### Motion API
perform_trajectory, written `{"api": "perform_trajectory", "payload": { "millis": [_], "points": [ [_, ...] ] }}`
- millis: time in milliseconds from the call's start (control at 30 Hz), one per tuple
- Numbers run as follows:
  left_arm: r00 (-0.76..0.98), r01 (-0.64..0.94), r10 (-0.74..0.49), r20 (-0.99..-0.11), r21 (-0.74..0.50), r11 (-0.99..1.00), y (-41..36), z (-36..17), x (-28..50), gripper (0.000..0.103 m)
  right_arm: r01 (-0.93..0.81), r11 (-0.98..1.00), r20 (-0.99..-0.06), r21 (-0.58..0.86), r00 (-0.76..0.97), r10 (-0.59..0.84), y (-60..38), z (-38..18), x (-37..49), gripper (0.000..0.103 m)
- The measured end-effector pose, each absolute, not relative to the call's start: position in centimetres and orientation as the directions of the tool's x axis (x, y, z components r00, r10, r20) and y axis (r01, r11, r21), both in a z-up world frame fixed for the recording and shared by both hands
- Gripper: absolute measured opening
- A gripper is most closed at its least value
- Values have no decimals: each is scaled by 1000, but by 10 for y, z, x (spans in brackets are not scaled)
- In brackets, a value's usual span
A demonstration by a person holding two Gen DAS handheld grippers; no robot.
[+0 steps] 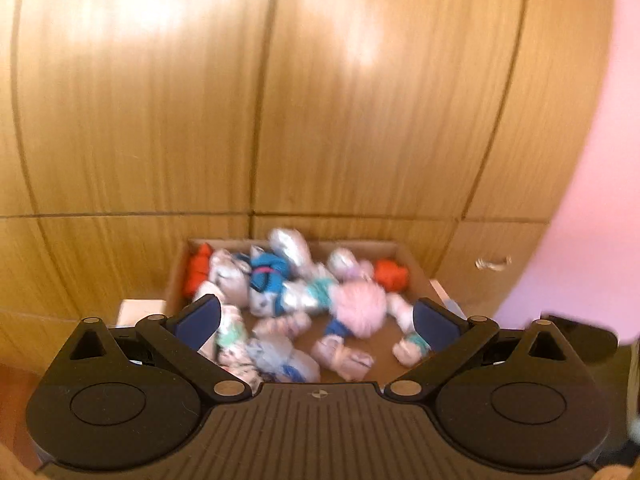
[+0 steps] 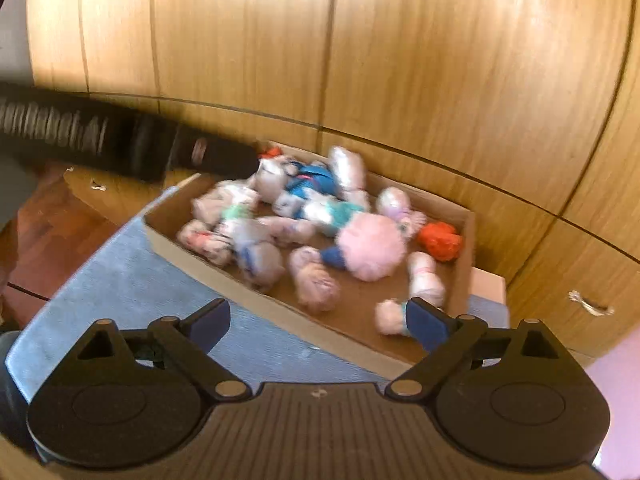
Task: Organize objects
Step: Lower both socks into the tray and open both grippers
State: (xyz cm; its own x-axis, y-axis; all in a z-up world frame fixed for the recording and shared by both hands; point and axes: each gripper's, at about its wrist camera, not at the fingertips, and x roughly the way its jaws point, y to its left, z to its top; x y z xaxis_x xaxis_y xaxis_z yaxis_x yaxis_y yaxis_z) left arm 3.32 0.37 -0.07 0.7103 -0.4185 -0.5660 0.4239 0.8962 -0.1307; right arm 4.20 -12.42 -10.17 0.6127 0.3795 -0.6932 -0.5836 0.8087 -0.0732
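A shallow cardboard box point(image 1: 174, 284) point(image 2: 280, 310) holds several soft rolled bundles, all blurred. Among them are a fluffy pink one point(image 1: 360, 308) point(image 2: 370, 246), a blue one point(image 1: 268, 276) point(image 2: 314, 182) and orange ones point(image 1: 392, 274) point(image 2: 440, 240). My left gripper point(image 1: 318, 322) hangs open over the box's near half with nothing between its fingers. Its black body point(image 2: 120, 144) reaches in from the left in the right wrist view. My right gripper point(image 2: 318, 322) stands open and empty at the box's near rim.
The box rests on a blue-grey cloth surface point(image 2: 120, 280), with a white block point(image 1: 140, 308) point(image 2: 486, 282) at its side. Wooden wardrobe doors point(image 1: 320, 100) rise just behind, above a drawer with a metal handle point(image 1: 494, 264) point(image 2: 592, 304). A pink wall point(image 1: 600, 160) is at the right.
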Motion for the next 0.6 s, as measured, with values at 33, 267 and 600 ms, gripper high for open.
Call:
{"api": "perform_trajectory", "payload": {
  "millis": [33, 267, 600],
  "points": [
    [729, 410, -399, -557, -111, 905, 7, 3, 32, 103, -590, 804, -690, -74, 612, 386, -121, -100, 39, 93],
    [825, 314, -247, -509, 48, 948, 11, 24, 21, 103, -613, 787, -662, -77, 621, 419, -108, -86, 32, 94],
    [805, 321, -224, -550, 86, 943, 21, 23, 13, 103, -607, 793, -663, -57, 617, 425, -105, -90, 25, 95]
  ]
}}
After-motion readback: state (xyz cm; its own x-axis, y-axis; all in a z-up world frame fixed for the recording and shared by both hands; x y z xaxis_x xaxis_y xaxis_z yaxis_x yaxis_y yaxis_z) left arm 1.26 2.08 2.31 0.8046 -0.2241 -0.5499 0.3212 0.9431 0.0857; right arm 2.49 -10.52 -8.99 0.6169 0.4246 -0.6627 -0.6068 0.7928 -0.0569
